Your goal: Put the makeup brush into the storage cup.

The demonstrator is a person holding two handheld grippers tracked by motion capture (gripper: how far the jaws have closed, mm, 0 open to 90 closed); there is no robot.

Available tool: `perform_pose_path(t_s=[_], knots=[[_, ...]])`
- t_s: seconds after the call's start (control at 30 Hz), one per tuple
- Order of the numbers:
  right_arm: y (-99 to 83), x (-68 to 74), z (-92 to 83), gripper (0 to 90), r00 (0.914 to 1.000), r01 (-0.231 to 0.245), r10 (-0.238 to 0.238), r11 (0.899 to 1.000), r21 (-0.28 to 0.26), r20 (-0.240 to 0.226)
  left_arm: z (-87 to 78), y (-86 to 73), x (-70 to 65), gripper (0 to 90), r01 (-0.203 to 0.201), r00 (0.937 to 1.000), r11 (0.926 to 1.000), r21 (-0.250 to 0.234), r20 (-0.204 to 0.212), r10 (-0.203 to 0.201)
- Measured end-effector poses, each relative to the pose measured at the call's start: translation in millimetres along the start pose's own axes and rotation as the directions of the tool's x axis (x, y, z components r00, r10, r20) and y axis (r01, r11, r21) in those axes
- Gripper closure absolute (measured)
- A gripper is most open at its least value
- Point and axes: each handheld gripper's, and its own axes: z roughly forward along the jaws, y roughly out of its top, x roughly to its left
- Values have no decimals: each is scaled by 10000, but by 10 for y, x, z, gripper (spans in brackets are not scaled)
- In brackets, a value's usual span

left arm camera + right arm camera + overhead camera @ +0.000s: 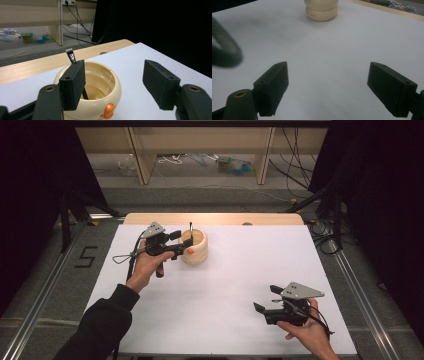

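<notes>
Brush (70, 55) stands in bowl (110, 98); left hand-held gripper (113, 87) open just beside.

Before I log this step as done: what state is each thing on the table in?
Cream pot: upright on the white table, open-topped.
Brush: standing tilted inside the pot, bristles up, free of both jaws.
Left gripper: open, at the pot, holding nothing.
Right gripper: open, empty, over bare table.
</notes>
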Motion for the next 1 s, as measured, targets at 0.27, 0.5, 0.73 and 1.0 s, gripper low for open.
perform_pose_path(t_s=[0.27, 0.5, 0.73, 1.0], knots=[[4, 5, -9, 182, 9999, -116, 116, 9999, -7, -23, -50, -38, -79, 285, -111, 9995, 9994, 317, 293, 102], [2, 4, -4, 182, 10000, -36, 36, 10000, -9, -6, -109, -43, -146, 260, -204, 9987, 9987, 462, 472, 182], [3, 9, -12, 182, 9999, -109, 109, 9999, -12, 46, -170, -72, -190, 261, -257, 9979, 9987, 442, 613, 230], [2, 8, -6, 181, 10000, -40, 40, 10000, -46, 75, -238, -120, -236, 251, -182, 9974, 9983, 553, 702, 143]])
